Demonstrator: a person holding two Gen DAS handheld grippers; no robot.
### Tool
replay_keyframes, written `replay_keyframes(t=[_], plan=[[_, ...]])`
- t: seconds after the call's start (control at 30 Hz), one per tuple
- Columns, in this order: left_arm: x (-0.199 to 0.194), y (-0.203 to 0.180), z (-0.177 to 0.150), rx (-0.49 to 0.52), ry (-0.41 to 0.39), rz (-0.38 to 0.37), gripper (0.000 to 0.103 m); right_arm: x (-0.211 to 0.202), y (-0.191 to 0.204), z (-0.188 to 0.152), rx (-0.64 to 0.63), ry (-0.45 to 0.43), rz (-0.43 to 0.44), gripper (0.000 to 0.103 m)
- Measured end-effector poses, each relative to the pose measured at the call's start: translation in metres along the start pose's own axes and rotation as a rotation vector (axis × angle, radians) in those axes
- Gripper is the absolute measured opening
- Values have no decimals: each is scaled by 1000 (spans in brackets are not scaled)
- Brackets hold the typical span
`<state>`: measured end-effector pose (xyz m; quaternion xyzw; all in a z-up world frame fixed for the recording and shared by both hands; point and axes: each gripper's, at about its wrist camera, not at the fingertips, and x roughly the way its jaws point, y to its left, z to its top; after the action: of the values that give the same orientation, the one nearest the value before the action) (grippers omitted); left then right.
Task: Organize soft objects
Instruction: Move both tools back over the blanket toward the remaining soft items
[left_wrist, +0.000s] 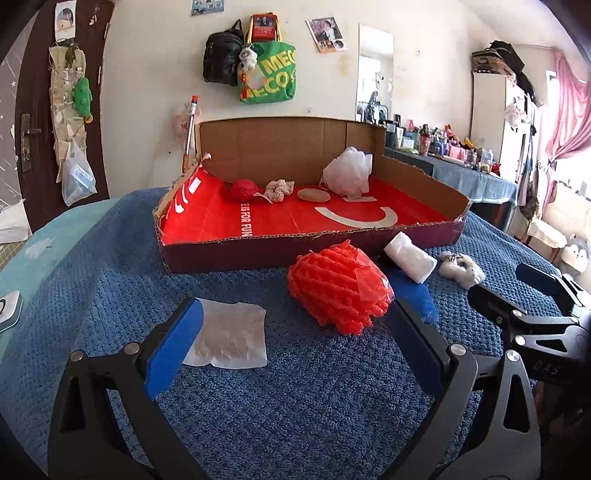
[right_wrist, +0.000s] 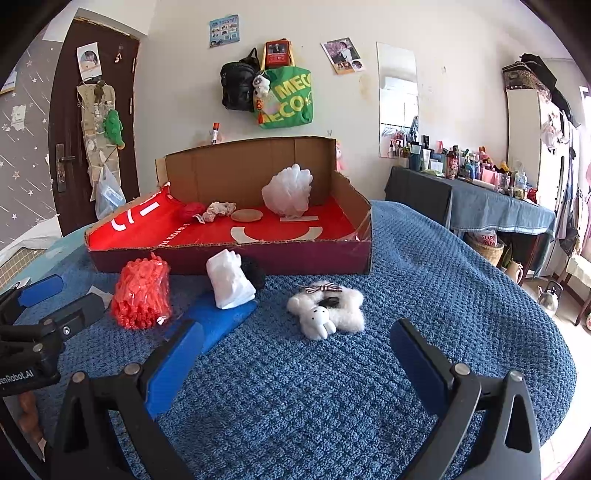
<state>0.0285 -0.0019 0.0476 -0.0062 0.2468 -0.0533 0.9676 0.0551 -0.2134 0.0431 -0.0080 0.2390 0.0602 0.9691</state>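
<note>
Both hand-held grippers, left (left_wrist: 291, 332) and right (right_wrist: 295, 347), released, empty. Risk: left pad snags tissue (left_wrist: 229, 334) grabbing red mesh (left_wrist: 338, 291).

Both grippers — left gripper (left_wrist: 295, 332), right gripper (right_wrist: 295, 347) — black frames, blue pads, silver rivets, perhaps white lettering.

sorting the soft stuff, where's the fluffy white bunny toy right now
In the right wrist view the bunny toy lies on the blue blanket, outside the cardboard box, right of the white roll.
</note>
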Motion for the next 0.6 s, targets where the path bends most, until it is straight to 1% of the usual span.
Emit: replay_keyframes(t=[0.13,0.27,0.37,0.47,0.6], plan=[[4,5,4,-4,21,-10,101,2,-2,2,4,4,-11,103],[11,13,9,-9,60,-13,101,5,-5,7,0,20,-16,103],[16,22,13,-16,93,-10,101,10,-11,13,5,44,-20,103],[22,32,18,-20,137,-10,101,18,-18,20,7,89,-20,103],[28,43,25,14,158,37,101,29,-26,28,19,134,-24,103]])
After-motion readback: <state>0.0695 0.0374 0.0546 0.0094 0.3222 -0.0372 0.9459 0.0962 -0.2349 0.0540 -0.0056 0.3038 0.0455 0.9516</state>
